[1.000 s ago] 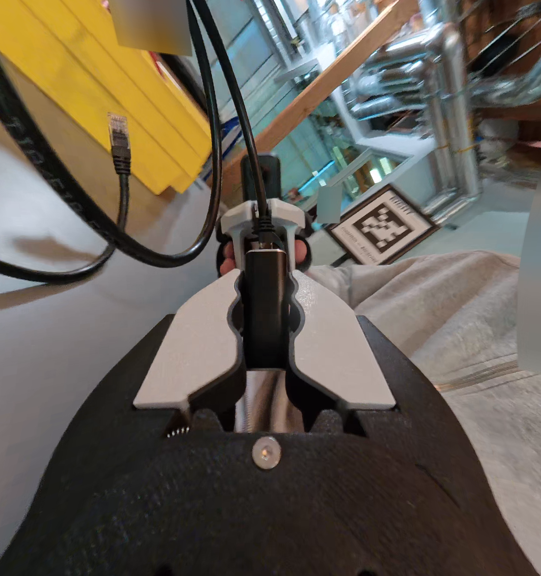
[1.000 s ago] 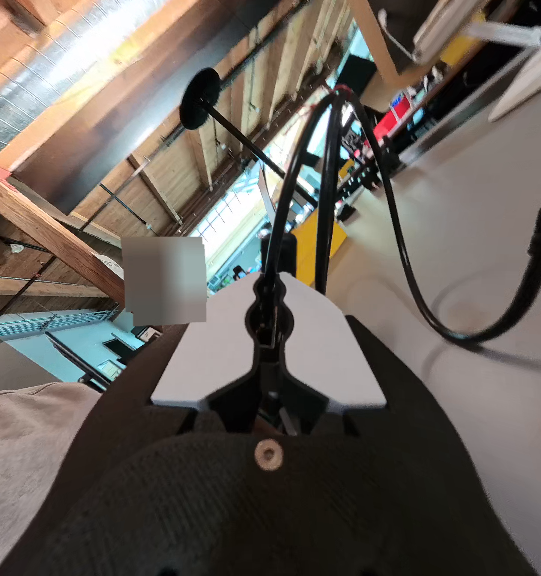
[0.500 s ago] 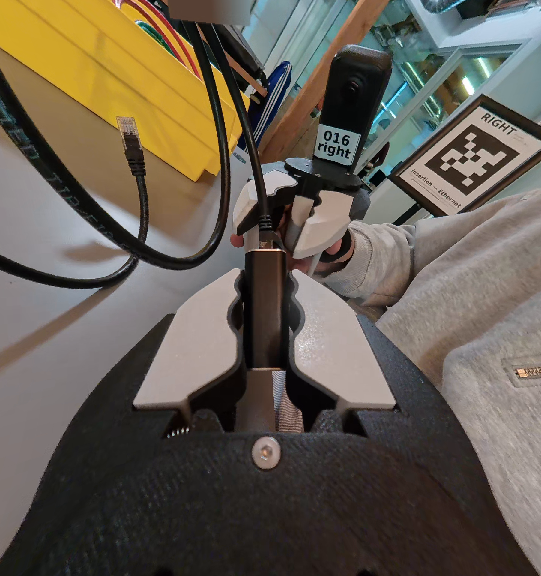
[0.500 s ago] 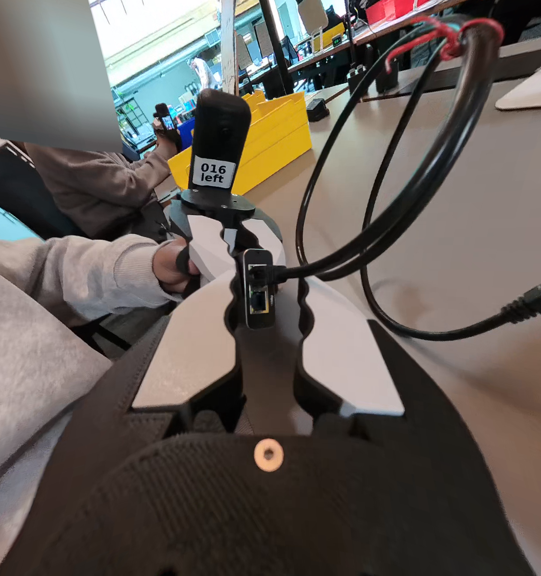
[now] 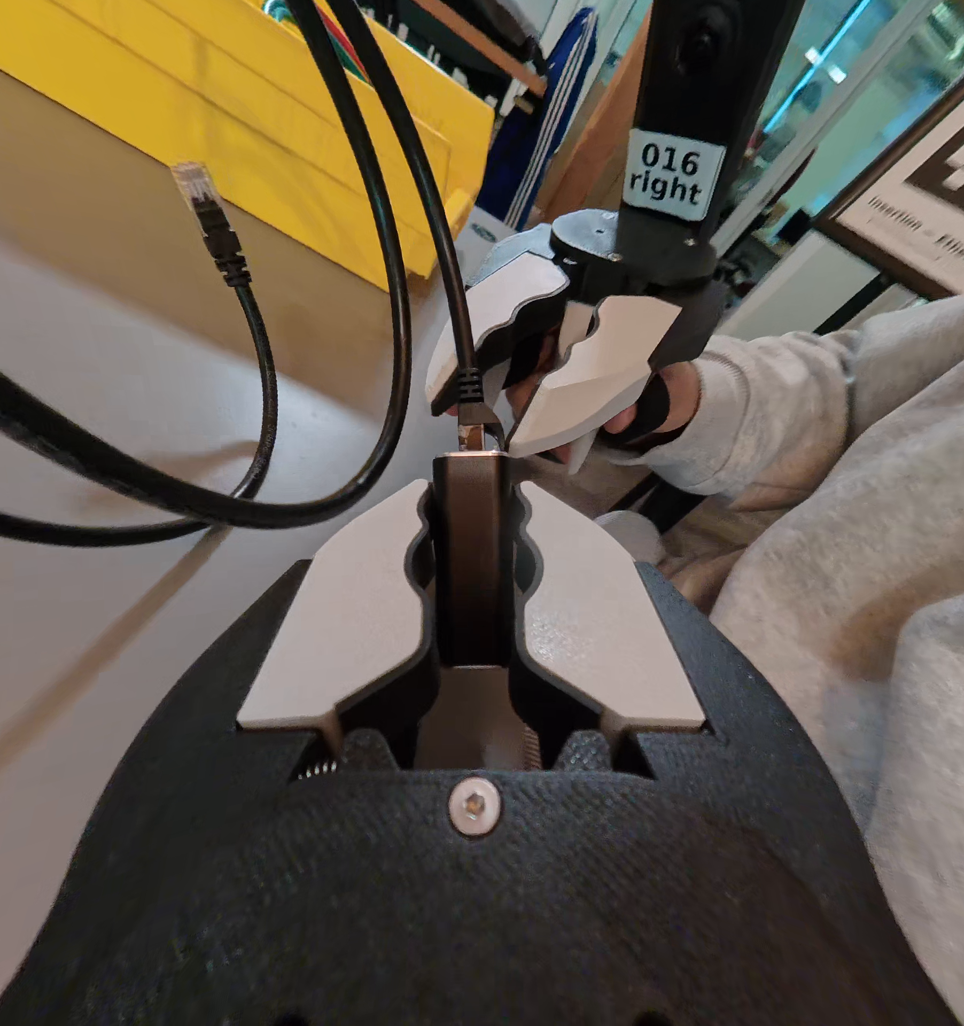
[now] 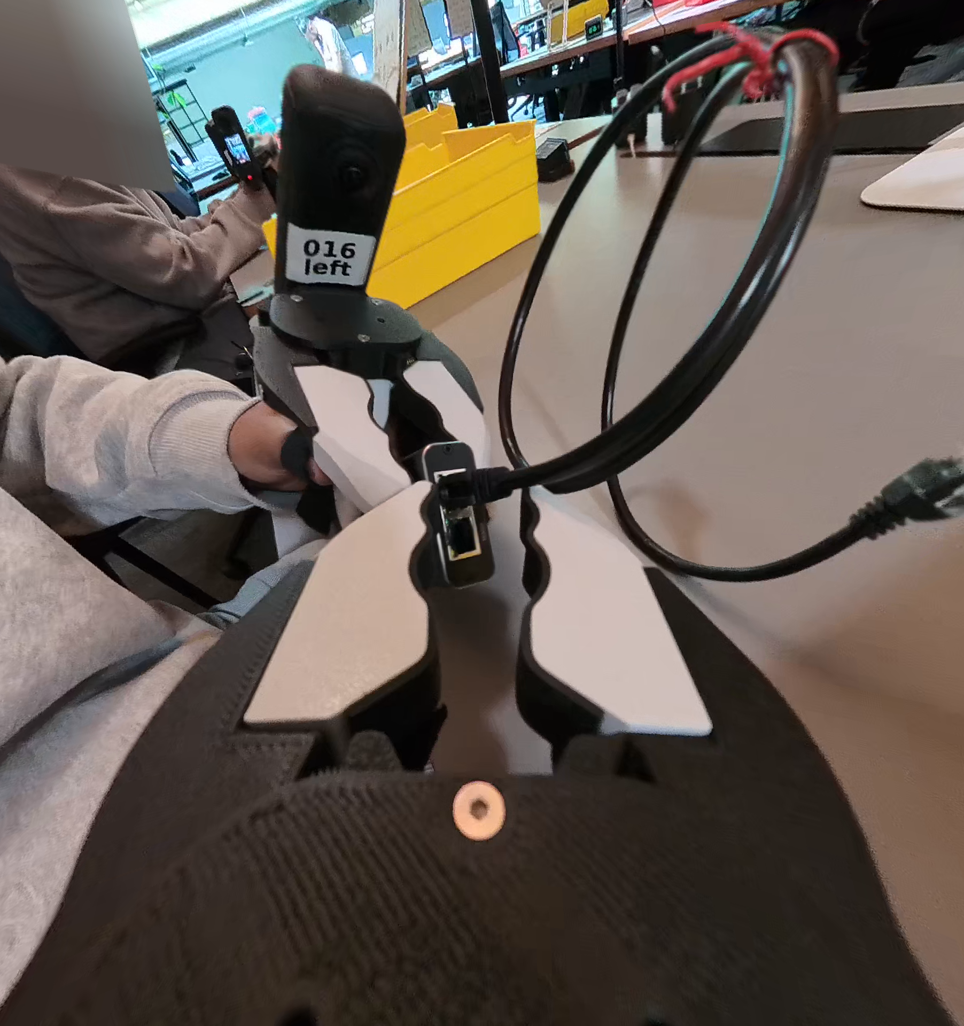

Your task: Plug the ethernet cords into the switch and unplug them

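My left gripper (image 5: 471,491) is shut on a small black switch (image 5: 471,561), held up off the table. One black ethernet cord's plug (image 5: 471,413) sits in the switch's upper port. In the right wrist view the switch (image 6: 460,566) faces me, with the plugged cord (image 6: 480,480) above an empty port (image 6: 463,541). My right gripper (image 6: 475,499) is open, its fingers on either side of the switch's front and not gripping. It also shows in the left wrist view (image 5: 482,427). A second cord's free plug (image 5: 199,191) hangs loose, and it shows in the right wrist view (image 6: 946,488).
The cords loop over the beige table (image 6: 829,388), bundled with a red tie (image 6: 763,61). Yellow bins (image 5: 246,111) stand at the table's far side. A white pad (image 6: 940,177) lies at the back right. Another person (image 6: 108,250) sits to the left. A framed marker board (image 5: 940,166) stands beyond.
My right gripper was shut on the cord's plug at the switch; it has opened and let go. Both grippers have swung down to level. The plug stays in the upper port.
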A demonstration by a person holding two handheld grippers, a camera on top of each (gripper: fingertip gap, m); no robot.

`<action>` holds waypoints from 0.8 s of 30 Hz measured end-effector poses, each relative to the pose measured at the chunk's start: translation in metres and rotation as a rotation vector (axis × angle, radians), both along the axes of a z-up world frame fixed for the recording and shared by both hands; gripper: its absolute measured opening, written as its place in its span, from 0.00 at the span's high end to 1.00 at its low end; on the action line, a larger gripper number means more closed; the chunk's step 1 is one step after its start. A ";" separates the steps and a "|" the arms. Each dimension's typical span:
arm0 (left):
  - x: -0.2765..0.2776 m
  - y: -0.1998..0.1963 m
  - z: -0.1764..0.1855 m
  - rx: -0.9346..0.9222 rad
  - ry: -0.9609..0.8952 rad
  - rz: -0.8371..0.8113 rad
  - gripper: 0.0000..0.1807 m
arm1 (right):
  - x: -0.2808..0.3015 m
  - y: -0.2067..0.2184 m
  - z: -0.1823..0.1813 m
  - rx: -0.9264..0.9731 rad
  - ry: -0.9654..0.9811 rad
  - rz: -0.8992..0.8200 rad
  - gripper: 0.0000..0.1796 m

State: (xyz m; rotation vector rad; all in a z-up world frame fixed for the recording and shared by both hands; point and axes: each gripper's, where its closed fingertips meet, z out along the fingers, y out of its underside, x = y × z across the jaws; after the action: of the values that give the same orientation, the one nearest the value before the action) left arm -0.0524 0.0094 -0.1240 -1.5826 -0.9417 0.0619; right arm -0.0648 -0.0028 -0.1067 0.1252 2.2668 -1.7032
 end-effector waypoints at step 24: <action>-0.005 -0.014 -0.024 -0.342 0.039 0.037 0.87 | 0.000 0.003 0.001 0.069 0.751 -0.026 0.84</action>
State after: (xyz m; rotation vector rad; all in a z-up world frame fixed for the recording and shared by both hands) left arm -0.0577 -0.0049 -0.1478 -1.8696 -0.9663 0.2920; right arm -0.0644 0.0006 -0.1061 -0.5677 2.8327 -1.9017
